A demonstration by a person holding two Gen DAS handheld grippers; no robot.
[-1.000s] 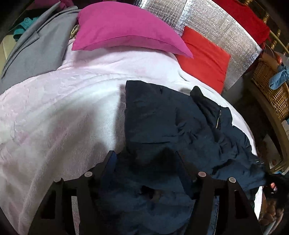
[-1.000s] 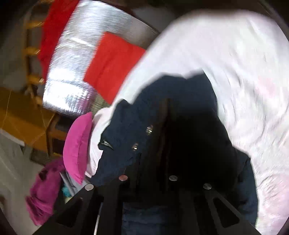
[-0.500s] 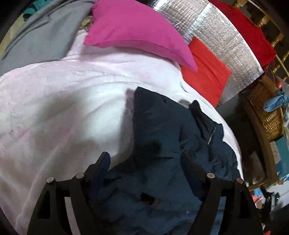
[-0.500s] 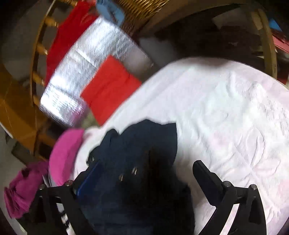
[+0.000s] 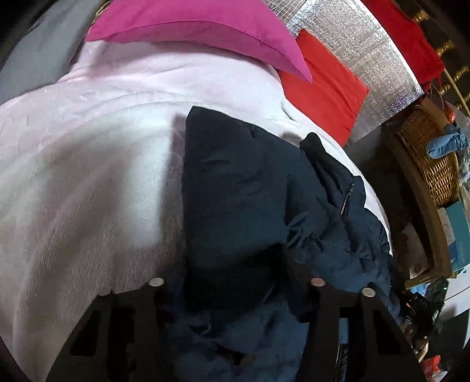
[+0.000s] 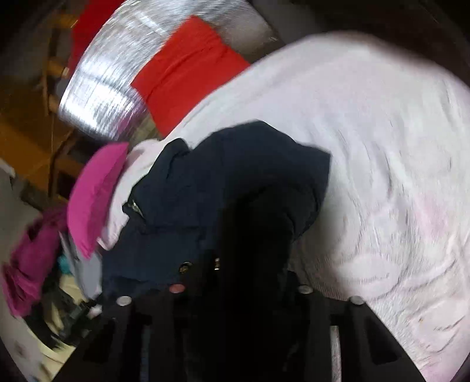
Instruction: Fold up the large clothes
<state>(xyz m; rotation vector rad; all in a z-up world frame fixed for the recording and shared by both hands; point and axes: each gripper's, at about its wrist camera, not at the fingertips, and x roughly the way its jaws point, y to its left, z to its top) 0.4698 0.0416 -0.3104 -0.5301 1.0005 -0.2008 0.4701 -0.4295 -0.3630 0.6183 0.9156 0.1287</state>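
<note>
A dark navy jacket [image 5: 243, 188] with a zipper lies crumpled on a pale pink bedspread [image 5: 88, 176]. My left gripper [image 5: 235, 264] hangs low over its near part with jaws spread wide, and jacket cloth bulges between them. In the right wrist view the same jacket [image 6: 229, 182] fills the middle, with snap buttons showing. My right gripper [image 6: 241, 282] sits right on the dark cloth; its fingers are lost in black fabric and motion blur, so I cannot tell how they stand.
A magenta pillow [image 5: 191, 26] and a red cushion [image 5: 323, 85] lie at the bed's head against a silver foil panel [image 5: 361, 58]. A wicker basket [image 5: 431, 155] stands off the bed's right side. Grey cloth [image 5: 35, 58] lies at the far left.
The left gripper has dropped closer onto the jacket. The right gripper, open above the jacket half a second ago, has swung down onto the cloth; its view is blurred by the motion.
</note>
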